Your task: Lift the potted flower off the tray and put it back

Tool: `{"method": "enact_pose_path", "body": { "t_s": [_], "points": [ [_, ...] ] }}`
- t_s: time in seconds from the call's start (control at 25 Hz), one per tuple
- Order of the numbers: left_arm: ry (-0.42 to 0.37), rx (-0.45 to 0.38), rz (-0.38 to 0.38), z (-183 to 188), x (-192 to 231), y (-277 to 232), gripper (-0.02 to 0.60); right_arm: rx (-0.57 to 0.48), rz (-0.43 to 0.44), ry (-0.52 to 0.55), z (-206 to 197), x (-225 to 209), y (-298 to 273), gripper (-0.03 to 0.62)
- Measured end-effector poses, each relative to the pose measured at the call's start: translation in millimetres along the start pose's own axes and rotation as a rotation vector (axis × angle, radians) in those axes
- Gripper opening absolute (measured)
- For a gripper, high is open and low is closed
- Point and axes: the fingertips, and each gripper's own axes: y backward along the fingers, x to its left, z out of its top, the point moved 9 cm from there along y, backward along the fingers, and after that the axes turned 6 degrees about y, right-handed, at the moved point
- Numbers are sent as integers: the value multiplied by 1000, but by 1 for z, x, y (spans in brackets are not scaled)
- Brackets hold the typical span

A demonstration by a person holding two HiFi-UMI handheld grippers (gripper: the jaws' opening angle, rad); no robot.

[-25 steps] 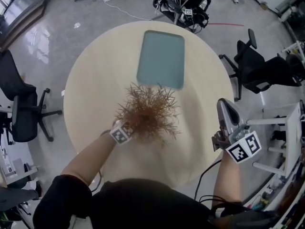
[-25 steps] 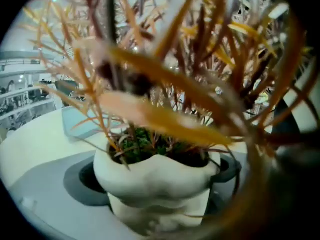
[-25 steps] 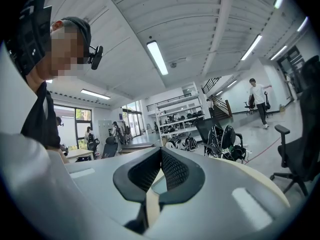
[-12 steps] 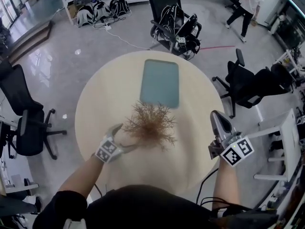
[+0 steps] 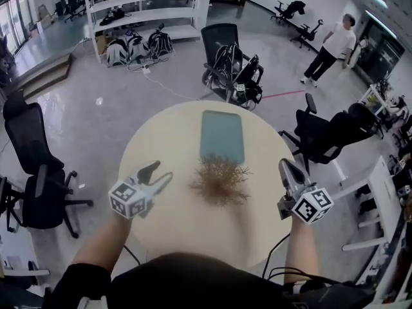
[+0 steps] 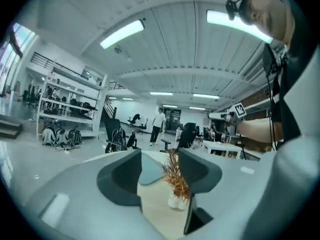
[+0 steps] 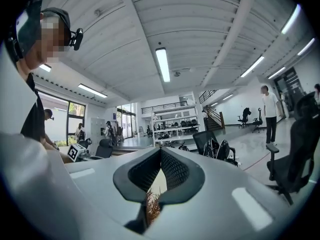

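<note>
- Your left gripper [image 6: 160, 159]: jaws just narrowing, half-open, nothing between. Right gripper [image 7: 161, 156]: jaws together, empty.
- Potted flower [image 5: 220, 182] stands on the table [image 5: 167, 217], just beside the tray [image 5: 222, 136].
- Judged: lift-off done, return left.

No legible txt, brands, nos. or signs in any view.

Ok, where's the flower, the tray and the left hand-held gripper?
flower [image 5: 220, 182]: head view, middle of its brown twigs.
tray [image 5: 222, 134]: head view, bare middle of its surface.
left hand-held gripper [image 5: 161, 170]: head view, midway between its fingertips.
</note>
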Motion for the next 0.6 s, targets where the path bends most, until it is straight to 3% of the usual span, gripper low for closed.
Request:
{"method": "enact_pose_path", "body": {
  "t_s": [0.16,0.32,0.6],
  "points": [
    [62,-83,-15,48,11,23,140,0,-41,21,12,32,2,15],
    [87,-94,-17,82,11,39,1,-1,-74,26,22,53,9,15],
    [88,-121,-47,112,-43,70,-3,-41,-80,35,45,69,61,15]
  ]
}}
